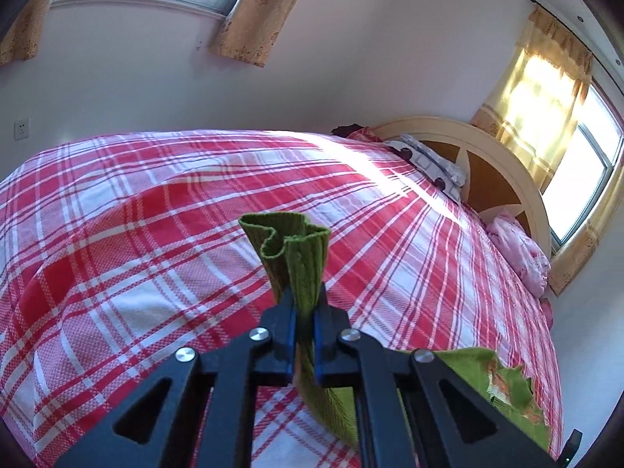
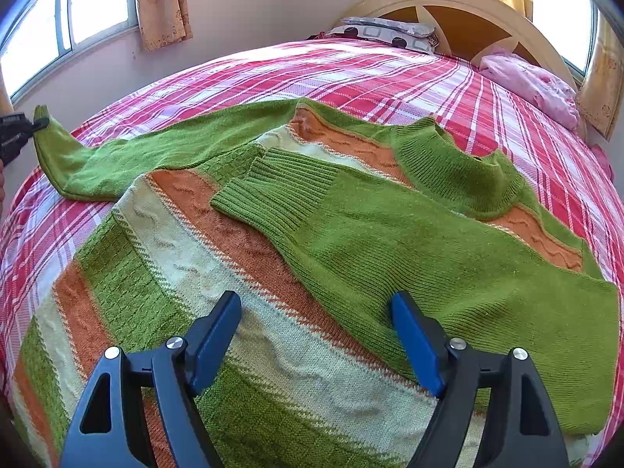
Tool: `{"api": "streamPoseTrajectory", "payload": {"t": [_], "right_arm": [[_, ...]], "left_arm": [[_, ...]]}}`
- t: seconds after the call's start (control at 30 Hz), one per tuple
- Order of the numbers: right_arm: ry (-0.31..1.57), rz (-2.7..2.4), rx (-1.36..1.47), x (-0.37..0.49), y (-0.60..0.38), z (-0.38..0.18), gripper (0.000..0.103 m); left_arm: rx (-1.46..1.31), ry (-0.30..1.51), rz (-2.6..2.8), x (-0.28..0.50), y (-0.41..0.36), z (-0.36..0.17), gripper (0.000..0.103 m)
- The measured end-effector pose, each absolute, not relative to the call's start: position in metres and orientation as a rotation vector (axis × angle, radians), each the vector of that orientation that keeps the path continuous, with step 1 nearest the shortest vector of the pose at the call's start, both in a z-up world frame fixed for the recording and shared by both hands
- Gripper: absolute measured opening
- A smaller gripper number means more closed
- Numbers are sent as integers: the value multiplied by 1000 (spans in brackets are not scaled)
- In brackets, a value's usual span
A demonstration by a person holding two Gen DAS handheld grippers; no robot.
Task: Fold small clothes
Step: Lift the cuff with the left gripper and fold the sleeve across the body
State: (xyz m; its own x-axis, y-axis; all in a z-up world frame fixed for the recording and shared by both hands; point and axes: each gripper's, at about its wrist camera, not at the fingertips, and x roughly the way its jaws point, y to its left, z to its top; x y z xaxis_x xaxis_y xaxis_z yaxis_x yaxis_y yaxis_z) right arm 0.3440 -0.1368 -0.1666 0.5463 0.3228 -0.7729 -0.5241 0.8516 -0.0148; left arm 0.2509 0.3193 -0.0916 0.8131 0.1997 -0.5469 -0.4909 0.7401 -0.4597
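A green knit sweater (image 2: 351, 241) with orange and cream stripes lies spread on the bed. One sleeve is folded across its body, its ribbed cuff (image 2: 269, 191) near the middle. The other sleeve (image 2: 117, 156) stretches to the far left, where my left gripper (image 2: 37, 123) holds its cuff off the bed. In the left wrist view my left gripper (image 1: 304, 304) is shut on that green ribbed cuff (image 1: 292, 249), which sticks up beyond the fingertips. My right gripper (image 2: 316, 312) hangs open over the sweater's striped lower part, with nothing between its blue pads (image 2: 417, 343).
The red and white plaid bedspread (image 1: 136, 234) covers the whole bed. A patterned pillow (image 2: 390, 31) and a pink bundle (image 2: 538, 85) lie by the curved headboard (image 2: 468, 4). Windows with yellow curtains (image 1: 249, 11) line the walls behind the bed.
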Motion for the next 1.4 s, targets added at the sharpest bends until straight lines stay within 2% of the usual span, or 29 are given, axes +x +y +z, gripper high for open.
{"api": "streamPoseTrajectory", "payload": {"t": [0.2, 0.4, 0.9, 1.1, 1.4], "right_arm": [[868, 543, -275, 341, -134, -164, 81], [852, 585, -166, 332, -157, -146, 81], [655, 538, 39, 277, -279, -84, 81], [603, 434, 142, 260, -344, -89, 81], [636, 354, 269, 253, -399, -120, 81]], "left_arm": [[-593, 464, 344, 259, 306, -66, 7], [-560, 459, 281, 268, 290, -48, 6], [-512, 432, 139, 303, 230, -16, 5], [-477, 389, 41, 317, 184, 17, 5], [-439, 365, -95, 337, 114, 49, 5]]}}
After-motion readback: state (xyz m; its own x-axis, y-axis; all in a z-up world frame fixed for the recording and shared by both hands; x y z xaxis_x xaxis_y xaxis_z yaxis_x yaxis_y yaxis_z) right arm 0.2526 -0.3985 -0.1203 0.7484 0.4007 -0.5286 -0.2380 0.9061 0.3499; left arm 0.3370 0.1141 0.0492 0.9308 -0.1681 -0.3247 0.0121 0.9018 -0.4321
